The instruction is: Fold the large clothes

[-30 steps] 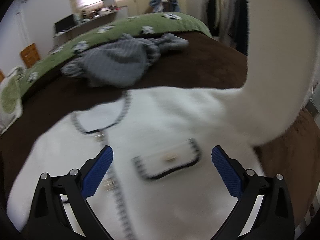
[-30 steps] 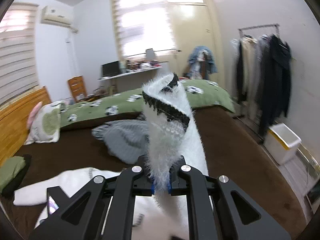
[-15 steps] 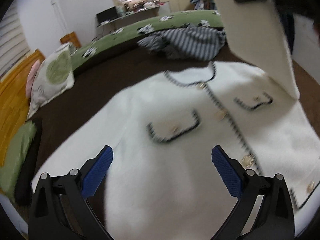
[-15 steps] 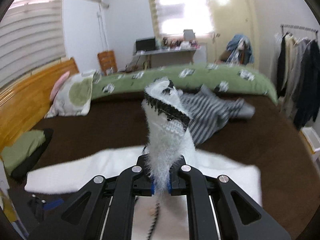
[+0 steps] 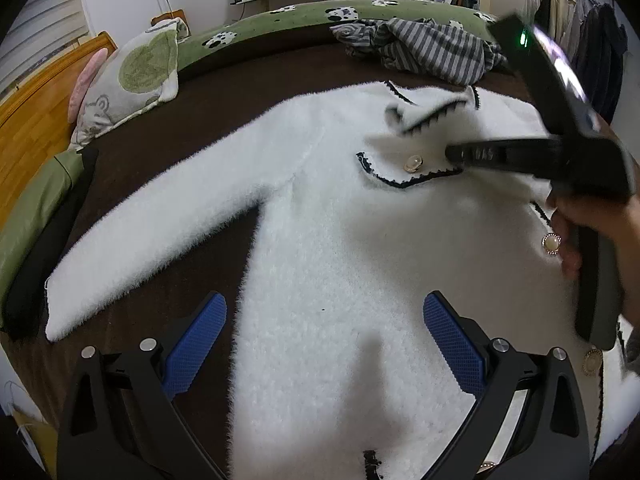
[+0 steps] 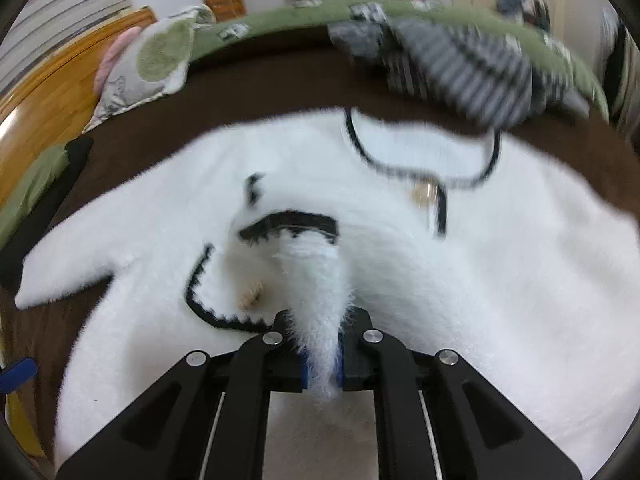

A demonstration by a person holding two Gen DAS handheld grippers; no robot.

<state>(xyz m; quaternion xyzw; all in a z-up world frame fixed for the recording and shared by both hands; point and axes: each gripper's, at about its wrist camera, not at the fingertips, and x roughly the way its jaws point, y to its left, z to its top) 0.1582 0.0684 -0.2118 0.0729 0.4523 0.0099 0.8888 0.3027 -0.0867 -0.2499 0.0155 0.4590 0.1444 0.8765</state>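
Note:
A white fluffy cardigan (image 5: 340, 248) with black trim and gold buttons lies face up on the brown bedspread; it also shows in the right wrist view (image 6: 500, 264). Its one sleeve (image 5: 160, 216) stretches out flat to the left. My right gripper (image 6: 322, 364) is shut on the other sleeve's black-trimmed cuff (image 6: 296, 236) and holds it low over the chest, by the left pocket (image 5: 400, 168). In the left wrist view the right gripper (image 5: 452, 154) reaches in from the right. My left gripper (image 5: 324, 340) is open and empty above the cardigan's lower body.
A striped grey garment (image 5: 432, 48) lies crumpled behind the collar. A pillow (image 5: 128, 84) leans at the wooden headboard (image 5: 32, 108) on the left. A green blanket (image 5: 320, 12) covers the far side. A clothes rack (image 5: 576, 16) stands at the far right.
My right gripper has brought the sleeve cuff down from high in the air and across onto the cardigan's chest. My left gripper has swung left and now sees the outstretched sleeve.

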